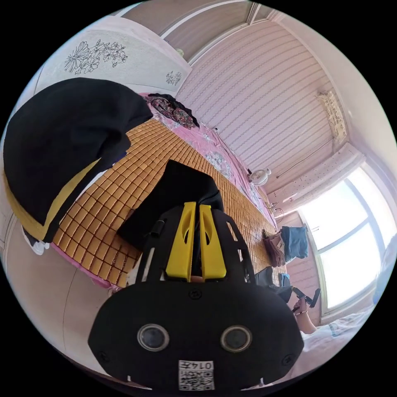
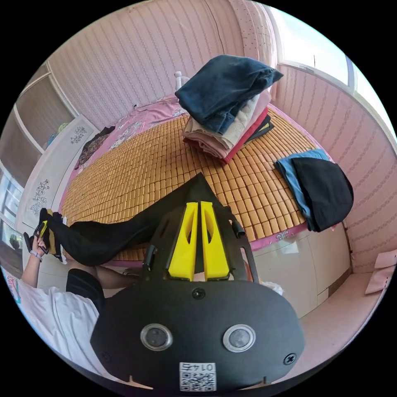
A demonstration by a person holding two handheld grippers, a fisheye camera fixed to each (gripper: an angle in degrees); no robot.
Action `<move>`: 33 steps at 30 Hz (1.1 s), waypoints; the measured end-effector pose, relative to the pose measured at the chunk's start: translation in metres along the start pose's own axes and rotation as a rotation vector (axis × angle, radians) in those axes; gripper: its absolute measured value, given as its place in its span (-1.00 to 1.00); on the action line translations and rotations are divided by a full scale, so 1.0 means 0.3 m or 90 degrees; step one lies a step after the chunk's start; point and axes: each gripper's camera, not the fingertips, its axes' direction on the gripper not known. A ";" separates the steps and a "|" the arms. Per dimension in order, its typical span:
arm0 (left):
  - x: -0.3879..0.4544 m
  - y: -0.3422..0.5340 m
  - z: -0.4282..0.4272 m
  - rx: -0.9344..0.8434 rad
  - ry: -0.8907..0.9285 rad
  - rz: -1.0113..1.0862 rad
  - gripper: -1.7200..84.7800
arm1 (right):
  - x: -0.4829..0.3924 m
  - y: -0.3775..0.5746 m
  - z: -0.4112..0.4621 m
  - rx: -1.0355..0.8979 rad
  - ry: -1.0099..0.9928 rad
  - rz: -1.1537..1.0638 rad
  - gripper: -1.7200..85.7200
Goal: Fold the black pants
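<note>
- The black pants [image 2: 124,237] are seen stretched along the near edge of the bed [image 2: 136,173] (bamboo mat on top), long axis running from one gripper to the other.
- Right gripper [image 2: 198,205]: fingers [image 2: 188,240] nearly closed with black cloth pinched between them; one end of the pants is held just at the fingertips.
- Left gripper [image 1: 197,205]: fingers [image 1: 182,240] likewise drawn close together, black fabric caught in the narrow gap; the other end is held here.
- In the right gripper view the left gripper [image 2: 41,231] is seen far off at the bed's corner, so the garment is spanned taut-ish between the two (some sag over the edge).
- Judged next: one end is to be carried toward the other along that long axis; neither gripper is nearer, each already has an end.
- Stacked folded clothes [image 2: 225,107] lie well apart at the far side, and are not in the fold path.
</note>
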 end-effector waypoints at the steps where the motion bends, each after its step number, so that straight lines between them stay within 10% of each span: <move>1: 0.038 -0.045 -0.006 0.008 0.014 0.013 -0.98 | -0.003 -0.029 -0.010 0.011 -0.005 -0.001 -0.96; 8: 0.236 -0.185 -0.153 0.107 0.108 0.117 -0.98 | 0.022 -0.191 -0.162 0.143 0.029 -0.017 -0.96; 15: 0.001 0.035 -0.147 0.041 0.034 0.025 -0.98 | 0.196 -0.008 0.117 -0.130 0.096 0.040 -0.92; 24: -0.189 0.163 -0.245 0.057 -0.039 -0.101 -0.98 | 0.282 -0.132 0.201 -0.164 0.237 0.152 -0.88; 33: -0.187 0.155 -0.260 0.049 -0.063 -0.106 -0.98 | 0.045 -0.447 0.483 -0.161 -0.129 0.111 -0.75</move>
